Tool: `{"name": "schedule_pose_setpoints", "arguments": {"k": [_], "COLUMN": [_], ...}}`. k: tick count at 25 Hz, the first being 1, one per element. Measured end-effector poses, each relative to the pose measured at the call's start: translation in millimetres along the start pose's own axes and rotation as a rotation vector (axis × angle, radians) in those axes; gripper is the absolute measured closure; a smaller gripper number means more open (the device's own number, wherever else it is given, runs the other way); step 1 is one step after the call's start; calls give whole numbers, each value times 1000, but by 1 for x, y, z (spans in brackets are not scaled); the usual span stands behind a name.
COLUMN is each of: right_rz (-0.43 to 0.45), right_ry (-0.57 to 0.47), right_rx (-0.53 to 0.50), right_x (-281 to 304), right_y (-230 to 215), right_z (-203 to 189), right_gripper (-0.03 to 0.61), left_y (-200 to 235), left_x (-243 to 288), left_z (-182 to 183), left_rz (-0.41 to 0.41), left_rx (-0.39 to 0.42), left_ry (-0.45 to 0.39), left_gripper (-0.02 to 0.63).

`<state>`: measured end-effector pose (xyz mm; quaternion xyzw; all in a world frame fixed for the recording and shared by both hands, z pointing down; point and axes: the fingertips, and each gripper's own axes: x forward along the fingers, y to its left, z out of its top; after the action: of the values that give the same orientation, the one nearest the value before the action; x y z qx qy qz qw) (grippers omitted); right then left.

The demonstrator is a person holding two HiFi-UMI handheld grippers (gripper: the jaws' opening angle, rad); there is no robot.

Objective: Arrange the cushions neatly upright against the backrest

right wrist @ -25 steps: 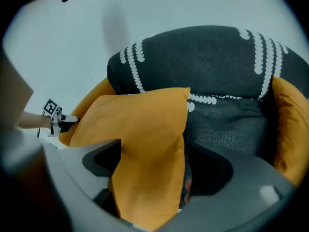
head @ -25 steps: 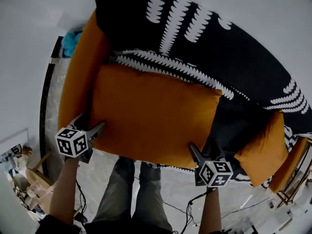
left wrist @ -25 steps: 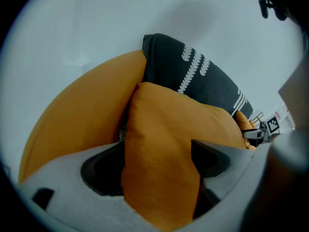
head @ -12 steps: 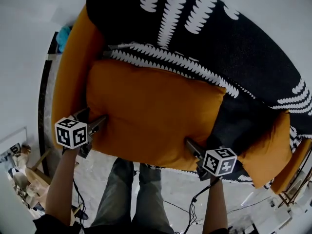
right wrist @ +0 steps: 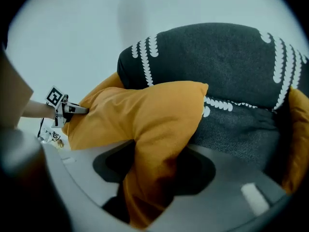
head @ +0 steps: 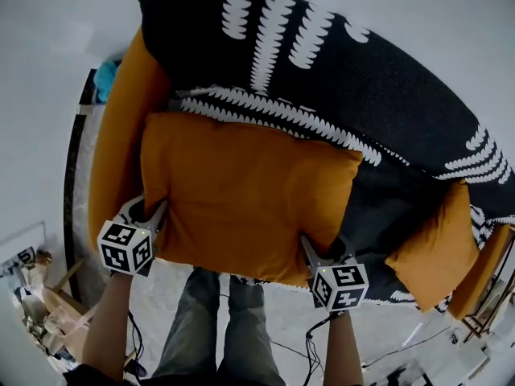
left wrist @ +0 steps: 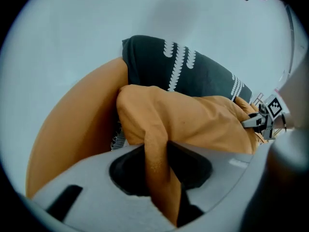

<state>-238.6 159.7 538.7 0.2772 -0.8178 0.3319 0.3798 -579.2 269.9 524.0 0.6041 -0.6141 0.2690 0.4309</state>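
On the sofa seat, between the orange armrest [head: 121, 135] and the dark stretch of upholstery to the right, the large orange cushion [head: 249, 191] lies flat, its far edge touching the foot of the black patterned backrest [head: 362, 79] and its near edge hanging just over the front of the seat. A second ago both tools stood with their jaws spread wide at that near edge; since then the jaws have been closing, and fabric is now caught in each. The left gripper [head: 151, 214] pinches a thin fold at the near left corner, which its own view shows running straight down between the pads. The right gripper [head: 322, 252] has clamped a thicker bunch of the near right corner, so its jaws stand further apart around the bulk. The cushion itself has hardly shifted across the three head views, so this reads as the grasp just made and the lift not yet begun. With both near corners held, the likely next move is to raise the front edge and tip the cushion up onto its far edge, so that it stands against the backrest. The thin left pinch may slip if the pull is uneven. A smaller orange cushion [head: 434, 244] sits at the right end of the seat, well apart from both tools and untouched
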Motion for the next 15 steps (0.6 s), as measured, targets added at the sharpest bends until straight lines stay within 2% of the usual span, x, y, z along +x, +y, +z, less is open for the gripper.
{"name": "schedule_pose_setpoints", "arguments": {"k": [3, 7, 11, 15], "right_rz": [-35, -90, -144, -192], "right_ry": [-60, -169, -305, -447], "right_rx": [-33, -73, -134, -187], "right_x": [-7, -37, -54, -77], "right_y": [-6, 6, 34, 30], "right_z": [15, 49, 110, 166], "right_gripper": [322, 321, 319, 321], "left_y": [-6, -7, 17, 11], "left_x": [0, -29, -65, -84], "left_z": [19, 58, 114, 175], "left_rz": [8, -17, -34, -30], "left_rx": [29, 68, 114, 168], "left_ry": [-54, -155, -275, -406], "left_gripper": [497, 495, 489, 488]}}
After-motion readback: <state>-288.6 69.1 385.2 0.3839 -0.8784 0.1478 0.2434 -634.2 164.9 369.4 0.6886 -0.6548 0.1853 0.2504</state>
